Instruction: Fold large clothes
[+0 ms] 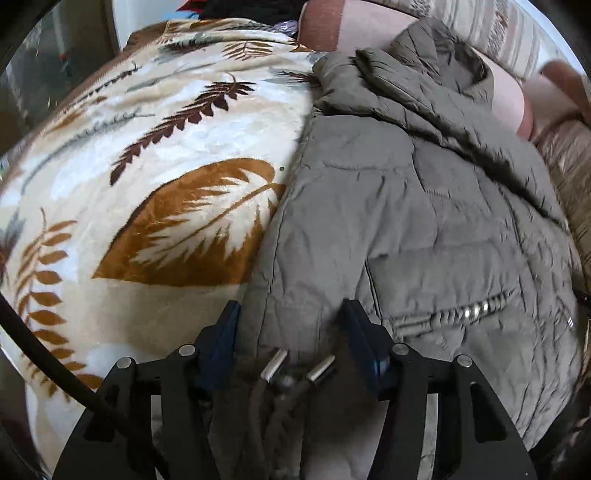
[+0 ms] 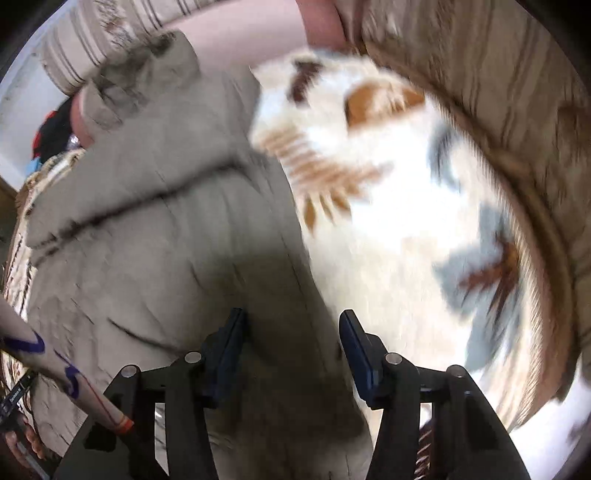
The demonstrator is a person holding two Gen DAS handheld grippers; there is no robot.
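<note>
Nearest my left lens, the left hand-held gripper [image 1: 291, 314] points steeply down with its blue pads [image 1: 229, 325] apart, straddling the bottom hem of the olive puffer jacket [image 1: 388, 206]; fabric sits between the pads, but I can't tell if they actually press it, I read them as not clamped. Two small metal cord tips [image 1: 275, 363] lie on the hem just behind the pads. Left of the jacket in this view is the cream fleece blanket [image 1: 147, 177] with brown leaf print, spread flat, jacket's long edge lying right on it. Jacket is quilted, a metal pocket zipper [image 1: 461, 314] near the right side, its collar end bunched at the far top. Beyond it a pink cushion [image 1: 513, 96] and striped sofa fabric [image 1: 509, 33] at the far right. Right wrist view is heavily motion-blurred. At its far left a pale sleeve [image 2: 55, 365] with purple marks crosses the lower corner. Jacket [image 2: 155, 229] fills the left half, a folded ridge running across it. My right hand-held gripper [image 2: 291, 328] has pads [image 2: 354, 343] apart, over the jacket's edge where it meets the blanket [image 2: 388, 229]; left pad over jacket, right pad near the blanket; contact can't be judged through the blur. Brown striped upholstery [image 2: 498, 74] curves around the right.
</note>
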